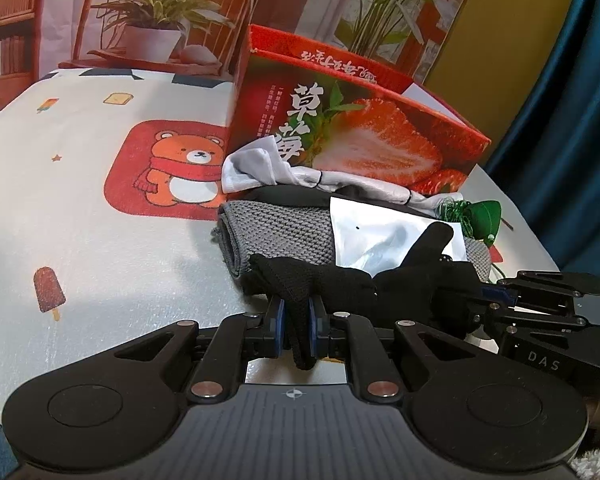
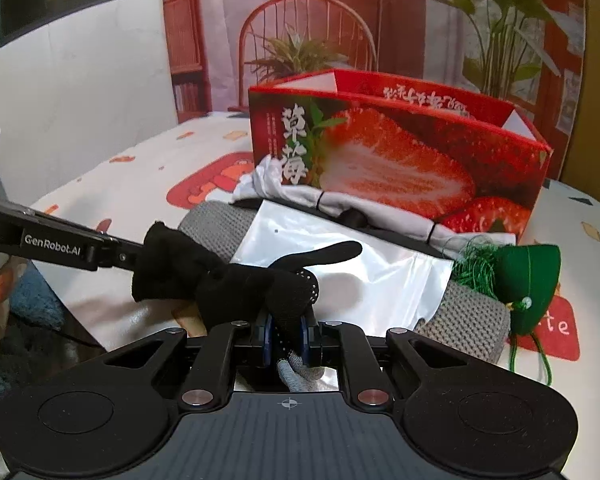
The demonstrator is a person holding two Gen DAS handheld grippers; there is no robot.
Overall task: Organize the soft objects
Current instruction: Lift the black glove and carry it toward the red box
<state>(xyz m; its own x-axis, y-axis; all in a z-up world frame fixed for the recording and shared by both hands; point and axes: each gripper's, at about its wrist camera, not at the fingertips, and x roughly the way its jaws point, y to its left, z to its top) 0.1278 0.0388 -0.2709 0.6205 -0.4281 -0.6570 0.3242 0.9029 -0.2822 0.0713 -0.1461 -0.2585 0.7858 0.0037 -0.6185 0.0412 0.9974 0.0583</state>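
Left wrist view: the left claw (image 1: 297,326) is clamped on one end of a black glove (image 1: 340,284), the blue pads pressing the knit fabric between them, with a fold of it hanging down behind the fingers. The glove stretches across to the right claw (image 1: 476,304), which comes in from the right edge and pinches the other end. From the right wrist view, the right claw (image 2: 287,330) is likewise closed on the black glove (image 2: 236,280), at the part with small white dots, and one glove finger sticks out over a silvery plastic pouch (image 2: 340,256). The left claw (image 2: 134,258) reaches in from the left side and grips the cuff end, so the glove is held up between the two claws, above the pile. Under the pouch lies a grey knitted cloth (image 1: 276,228), and behind it a white garment (image 1: 260,168) bunched against the front wall of an open red strawberry box (image 2: 400,152). A green tasselled sachet (image 2: 528,280) sits just beside the pouch on its right, resting on the grey knit. Everything lies on a table covered with a cartoon bear cloth (image 1: 100,208).
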